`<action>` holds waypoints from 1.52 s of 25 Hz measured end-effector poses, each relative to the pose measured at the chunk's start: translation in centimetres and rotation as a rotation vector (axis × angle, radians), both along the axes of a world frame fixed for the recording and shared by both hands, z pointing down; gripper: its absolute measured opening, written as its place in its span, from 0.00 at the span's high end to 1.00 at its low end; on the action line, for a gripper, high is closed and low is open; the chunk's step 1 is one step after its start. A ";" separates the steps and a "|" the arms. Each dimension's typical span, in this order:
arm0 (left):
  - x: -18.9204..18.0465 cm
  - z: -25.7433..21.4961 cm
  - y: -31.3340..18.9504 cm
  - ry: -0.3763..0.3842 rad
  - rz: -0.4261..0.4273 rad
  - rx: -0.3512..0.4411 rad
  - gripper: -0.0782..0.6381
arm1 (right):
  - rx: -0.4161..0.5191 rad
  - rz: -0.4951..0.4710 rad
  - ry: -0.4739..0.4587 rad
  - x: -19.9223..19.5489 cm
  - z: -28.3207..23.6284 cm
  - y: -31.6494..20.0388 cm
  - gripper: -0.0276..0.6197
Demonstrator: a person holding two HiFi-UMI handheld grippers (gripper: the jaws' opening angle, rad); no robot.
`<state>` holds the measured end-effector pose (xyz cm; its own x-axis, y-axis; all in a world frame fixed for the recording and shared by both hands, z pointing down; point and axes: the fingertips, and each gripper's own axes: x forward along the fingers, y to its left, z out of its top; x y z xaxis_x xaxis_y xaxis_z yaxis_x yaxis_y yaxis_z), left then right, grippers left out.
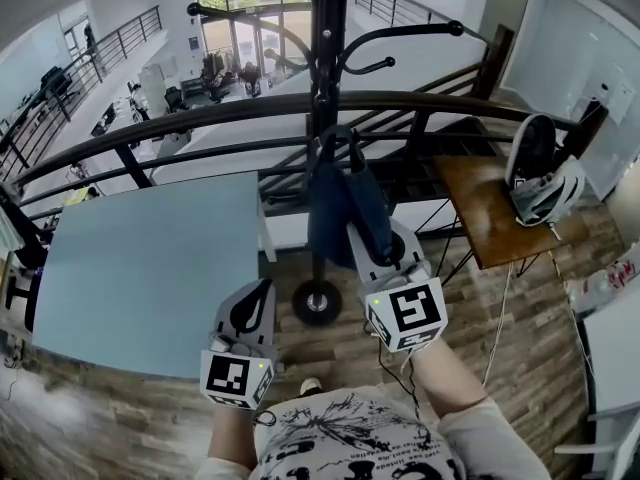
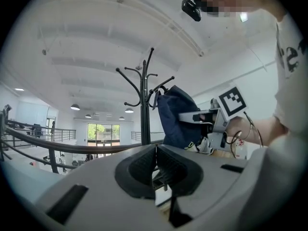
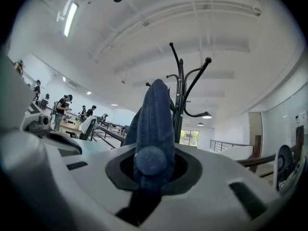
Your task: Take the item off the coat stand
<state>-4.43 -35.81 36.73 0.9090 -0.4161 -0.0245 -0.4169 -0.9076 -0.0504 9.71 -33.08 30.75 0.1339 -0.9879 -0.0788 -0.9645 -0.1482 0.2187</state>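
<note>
Open mezzanine, wood-plank floor, black railing (image 1: 200, 118) running across the view. A pale blue surface (image 1: 150, 258) is noted at left. A small wooden surface (image 1: 480, 218) is noted at right, with a white-and-black helmet (image 1: 540, 183) seen on it.

A black coat stand (image 1: 322, 58) is seen upright at centre, on the near side of the railing. A navy cloth bag (image 1: 335, 203) is hung from one of its hooks by the handles, its body draped down beside the pole.

The right tongs (image 1: 378, 243) are clenched on the bag's lower part. In the right gripper view the navy cloth is seen pinched between the jaws, with a rolled fold bulging toward the camera.

The left tongs (image 1: 257, 296) are held low, left of the stand's base and apart from the bag. Their jaws are pressed together with nothing caught between them.
</note>
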 end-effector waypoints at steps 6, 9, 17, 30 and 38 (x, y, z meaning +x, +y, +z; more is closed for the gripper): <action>-1.4 -1.0 2.6 0.001 -0.004 0.020 0.88 | -0.048 0.016 -0.067 -0.5 4.2 3.2 0.87; -1.8 -1.3 3.6 0.004 -0.007 0.037 0.88 | -0.067 0.036 -0.098 -0.2 6.1 5.1 0.87; -2.6 -1.6 4.9 0.001 -0.034 0.029 0.88 | -0.081 0.042 -0.131 -0.7 8.7 9.1 0.89; -2.1 -1.3 4.7 -0.012 -0.034 0.016 0.88 | -0.053 -0.009 -0.099 -1.8 7.5 9.6 0.92; -1.5 -0.8 3.6 -0.002 -0.027 0.030 0.88 | -0.034 -0.031 -0.084 -1.7 6.9 8.6 0.93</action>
